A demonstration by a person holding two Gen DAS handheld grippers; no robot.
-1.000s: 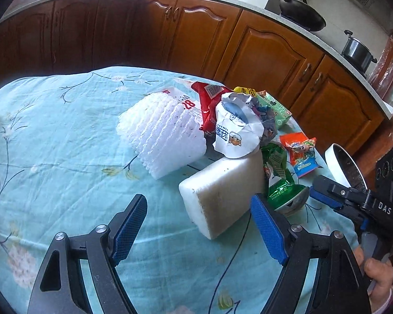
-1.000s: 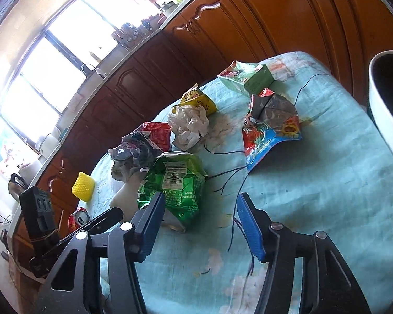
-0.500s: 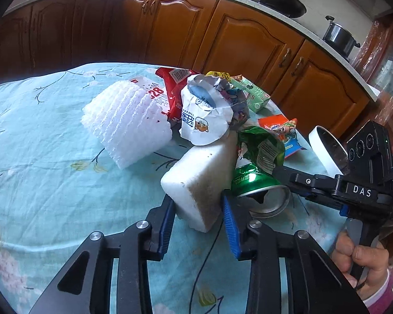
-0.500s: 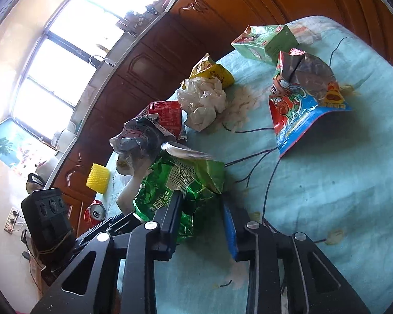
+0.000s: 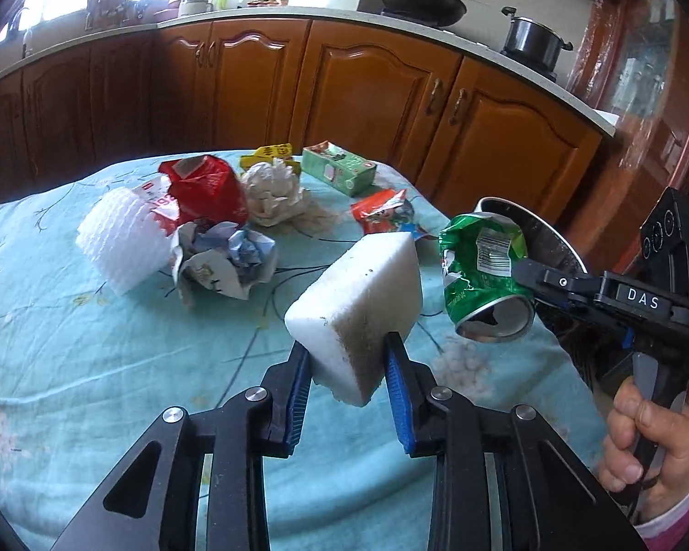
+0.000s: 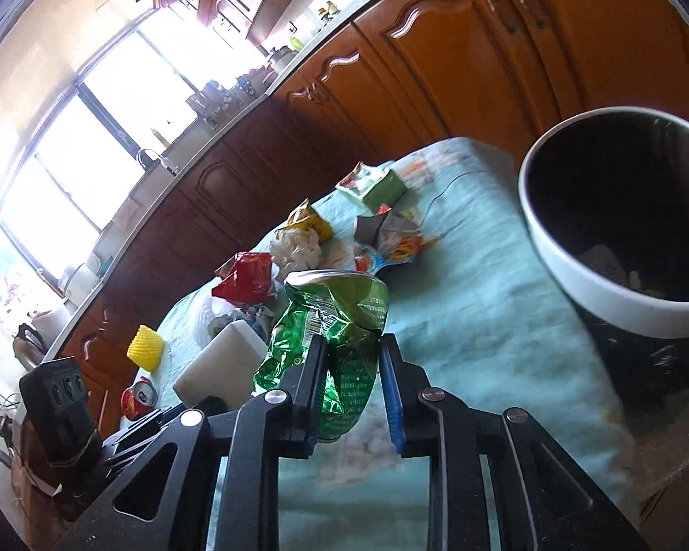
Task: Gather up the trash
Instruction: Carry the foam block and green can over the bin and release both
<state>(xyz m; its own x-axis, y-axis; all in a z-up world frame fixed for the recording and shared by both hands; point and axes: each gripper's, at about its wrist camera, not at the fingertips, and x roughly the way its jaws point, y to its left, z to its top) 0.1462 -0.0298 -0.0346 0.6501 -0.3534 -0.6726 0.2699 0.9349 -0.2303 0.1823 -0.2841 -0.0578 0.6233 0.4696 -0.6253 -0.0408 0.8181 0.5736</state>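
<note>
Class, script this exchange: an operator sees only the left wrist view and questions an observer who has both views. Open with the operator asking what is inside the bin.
Operator: In my view the crushed green can hides most of the bin. Is anything in it?
Observer: Yes. The right wrist view looks into it, and a few pale scraps lie at the bottom.
Operator: Is there trash on the table that I miss?
Observer: A yellow foam net stands past the white foam block.
Operator: Anything else?
Observer: A red can lies just below that net in the picture, near the cloth's edge.
</note>
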